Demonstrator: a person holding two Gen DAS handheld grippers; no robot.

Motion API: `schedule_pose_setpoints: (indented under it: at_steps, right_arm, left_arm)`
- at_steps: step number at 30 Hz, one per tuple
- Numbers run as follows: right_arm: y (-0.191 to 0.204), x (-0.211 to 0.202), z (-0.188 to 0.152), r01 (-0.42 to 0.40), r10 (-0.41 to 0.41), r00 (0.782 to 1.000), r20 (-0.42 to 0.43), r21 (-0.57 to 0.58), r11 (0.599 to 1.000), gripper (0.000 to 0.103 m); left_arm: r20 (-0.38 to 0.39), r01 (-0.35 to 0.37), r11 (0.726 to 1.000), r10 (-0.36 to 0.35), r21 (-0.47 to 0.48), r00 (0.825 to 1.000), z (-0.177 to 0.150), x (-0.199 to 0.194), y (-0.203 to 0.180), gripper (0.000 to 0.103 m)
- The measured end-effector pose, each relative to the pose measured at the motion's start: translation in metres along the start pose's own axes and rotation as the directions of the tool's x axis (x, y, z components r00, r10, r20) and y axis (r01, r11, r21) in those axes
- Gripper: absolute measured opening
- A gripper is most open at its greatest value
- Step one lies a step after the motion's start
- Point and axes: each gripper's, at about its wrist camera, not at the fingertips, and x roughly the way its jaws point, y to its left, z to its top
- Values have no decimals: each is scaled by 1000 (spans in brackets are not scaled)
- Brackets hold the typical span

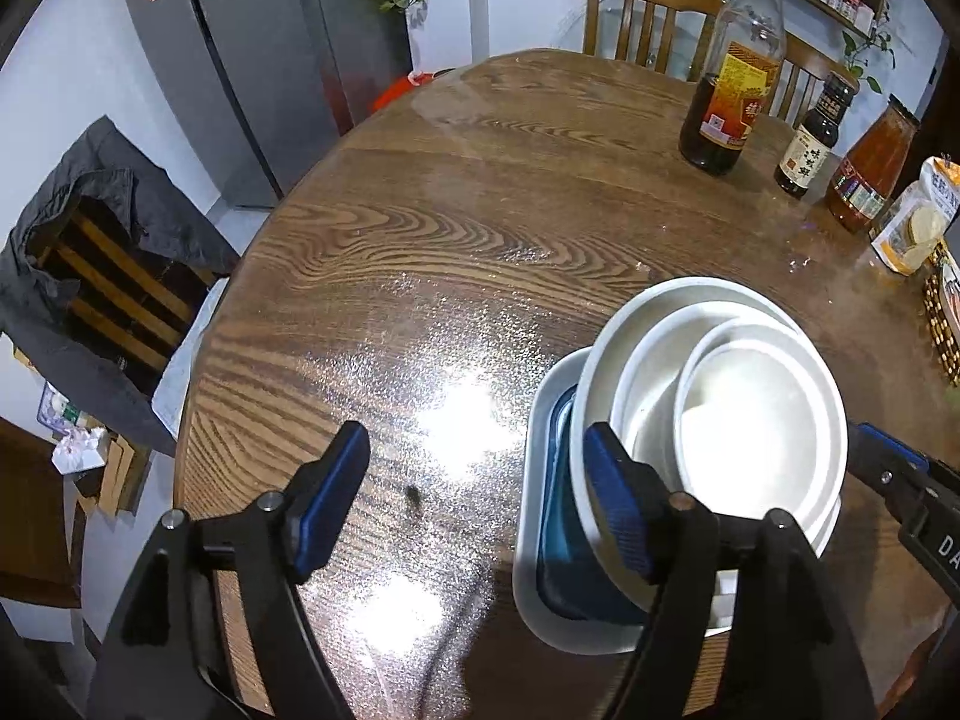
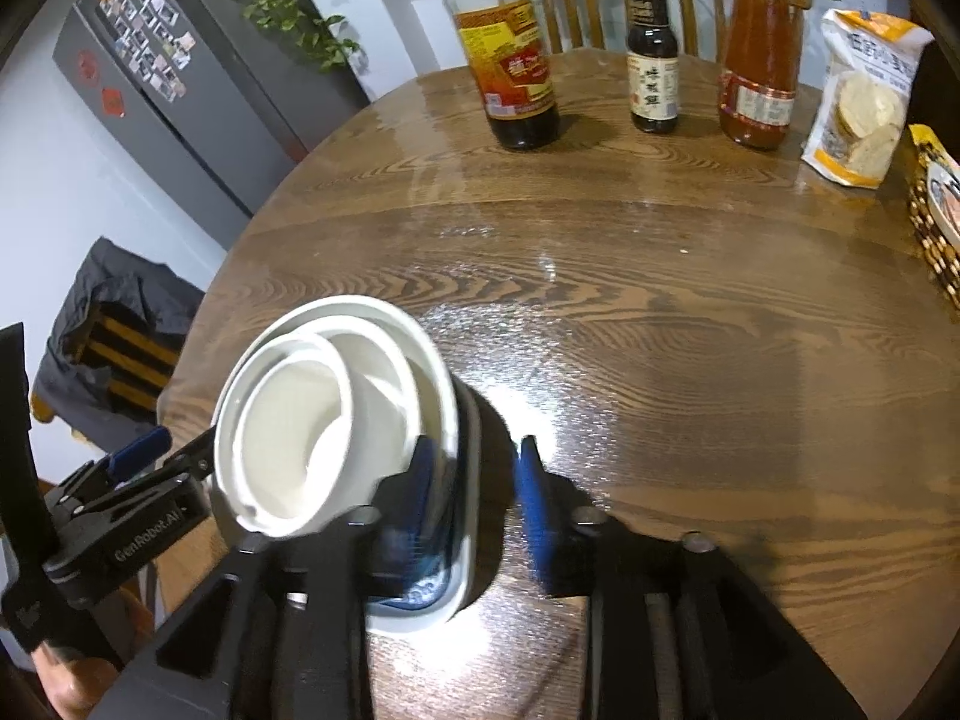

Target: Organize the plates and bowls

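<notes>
I see the stack of white bowls resting on a white rectangular dish at the near edge of the wooden table. My left gripper stands released beside it, holding nothing. My right gripper is released too, its jaws astride the dish rim without pressing. I judge the stack heavy, glossy, slippery and fragile, so I would take the dish at its two ends.

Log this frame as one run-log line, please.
stage: stacking done | white bowls nested on blue-and-white dish | left claw open | right claw open, straddling dish rim
</notes>
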Motion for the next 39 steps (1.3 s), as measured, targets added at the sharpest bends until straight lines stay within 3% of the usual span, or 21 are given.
schedule_pose_setpoints:
  at_steps: [3, 4, 12, 15, 19, 22, 24, 28, 34, 39]
  right_arm:
    - [-11, -4, -2, -10, 10, 1000, 15, 28, 1000, 69]
    - [-14, -5, -3, -33, 33, 999, 15, 36, 999, 72]
    - [-11, -11, -12, -96, 96, 995, 10, 6, 995, 76]
    - [-6, -20, -20, -129, 129, 991, 17, -18, 991, 88]
    - [3, -29, -31, -148, 150, 989, 18, -65, 987, 88]
    - [11, -34, -39, -130, 133, 991, 16, -114, 985, 88]
    - [16, -39, -45, -113, 117, 993, 19, -149, 982, 94]
    - [26, -45, -54, -95, 103, 994, 23, -234, 968, 98]
    - [37, -47, -64, -66, 82, 996, 42, -297, 953, 98]
    - [38, -42, -69, -49, 61, 998, 28, -307, 950, 98]
  left_arm:
    - [14, -3, 1000, 3, -13, 1000, 0, -4, 6, 82]
    - [17, 4, 1000, -4, -19, 1000, 1, -6, 7, 85]
    - [58, 29, 998, -26, -51, 998, 2, -24, 13, 89]
    - [94, 40, 999, -37, -34, 995, -5, -38, 13, 92]
    - [136, 55, 998, -52, -18, 989, -17, -56, 12, 102]
    - [139, 76, 997, -75, 0, 987, -24, -65, 10, 102]
    - [138, 88, 996, -87, 4, 987, -28, -68, 10, 102]
    - [157, 135, 990, -128, -35, 979, -34, -73, 17, 102]
    - [159, 130, 990, -121, -50, 980, -38, -74, 18, 102]
    - [127, 126, 992, -126, 9, 984, -48, -71, 4, 102]
